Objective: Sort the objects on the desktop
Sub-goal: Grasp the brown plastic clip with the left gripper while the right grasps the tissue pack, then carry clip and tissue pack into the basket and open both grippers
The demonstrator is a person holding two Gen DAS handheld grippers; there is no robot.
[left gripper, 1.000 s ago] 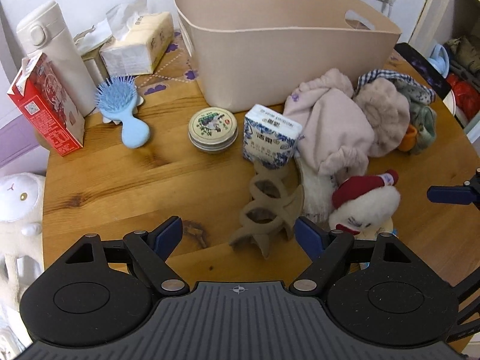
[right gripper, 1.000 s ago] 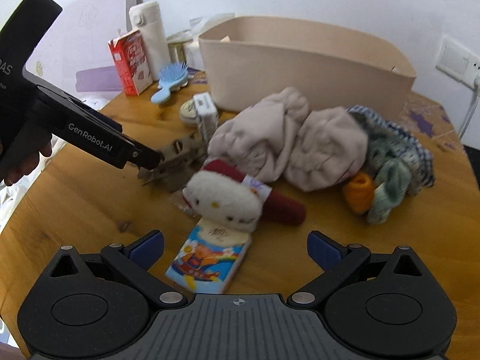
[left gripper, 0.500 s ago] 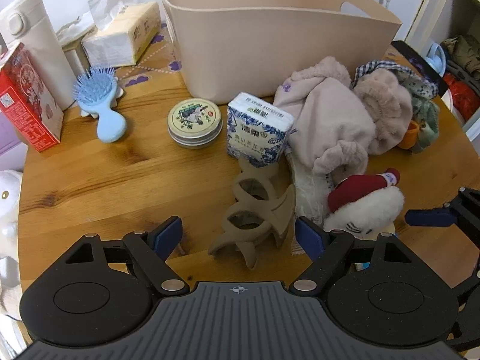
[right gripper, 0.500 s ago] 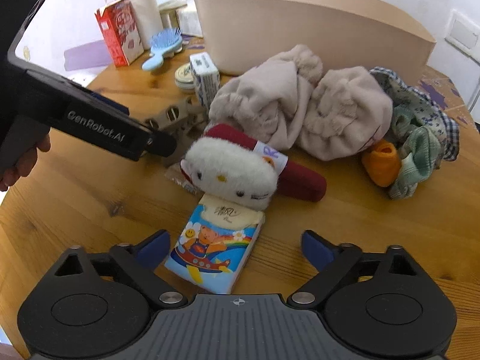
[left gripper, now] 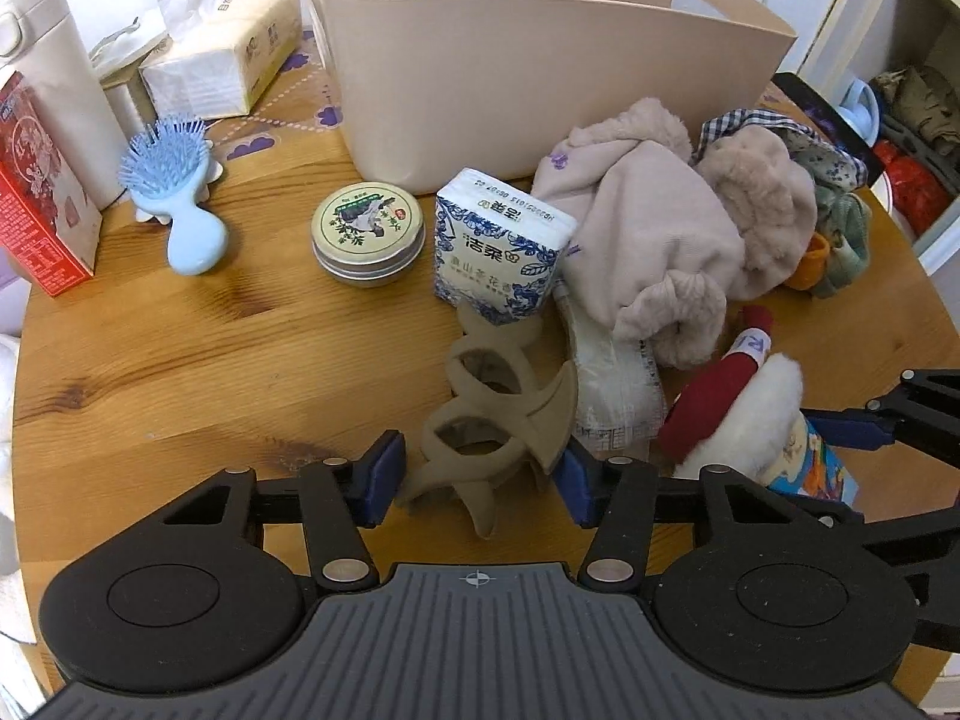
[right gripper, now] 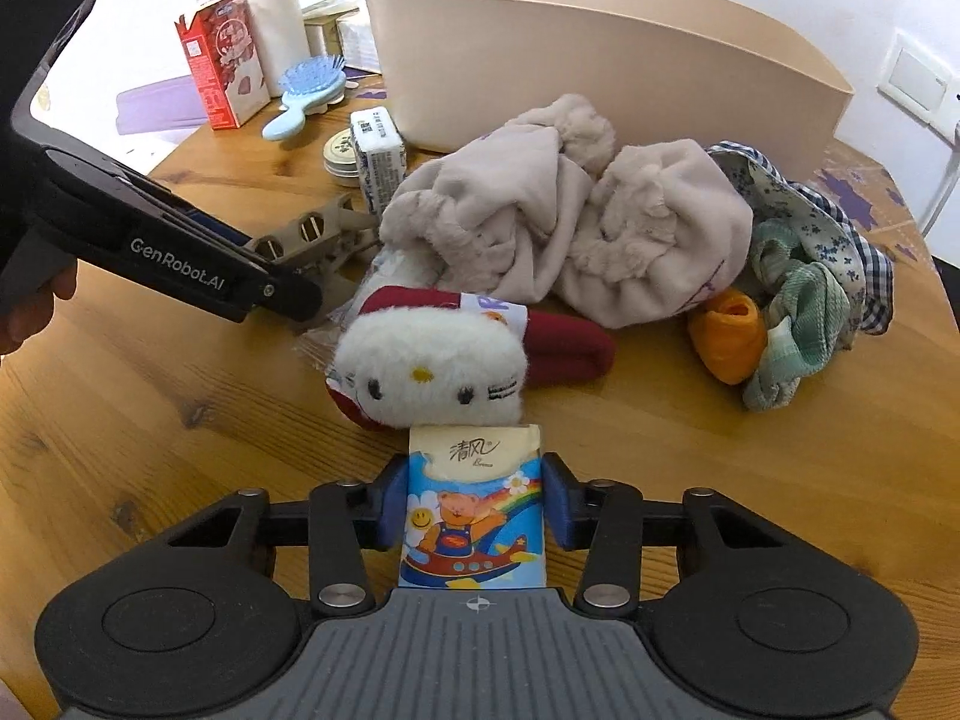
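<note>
My left gripper (left gripper: pixel 477 477) has closed around a tan hair claw clip (left gripper: pixel 492 426) lying on the round wooden table (left gripper: pixel 180 360); both blue pads touch its sides. My right gripper (right gripper: pixel 474 507) is shut on a colourful cartoon tissue pack (right gripper: pixel 474 516) that lies on the table, its far end under a white plush cat toy (right gripper: pixel 432 372). A beige storage tub (left gripper: pixel 540 54) stands at the back. A blue-and-white tissue pack (left gripper: pixel 501 246) stands just beyond the clip.
A round tin (left gripper: pixel 367 231), a blue hairbrush (left gripper: pixel 174 192), a red carton (left gripper: pixel 36 204), a white flask (left gripper: pixel 54 78) and a tissue box (left gripper: pixel 228 66) are at the left. Pink fleece clothes (right gripper: pixel 570 210), checked and green cloths (right gripper: pixel 816 276) and an orange sock (right gripper: pixel 729 330) pile at the right.
Both grippers moved forward and down and narrowed. The left jaws closed onto the hair clip; the right jaws closed onto the cartoon tissue pack.
</note>
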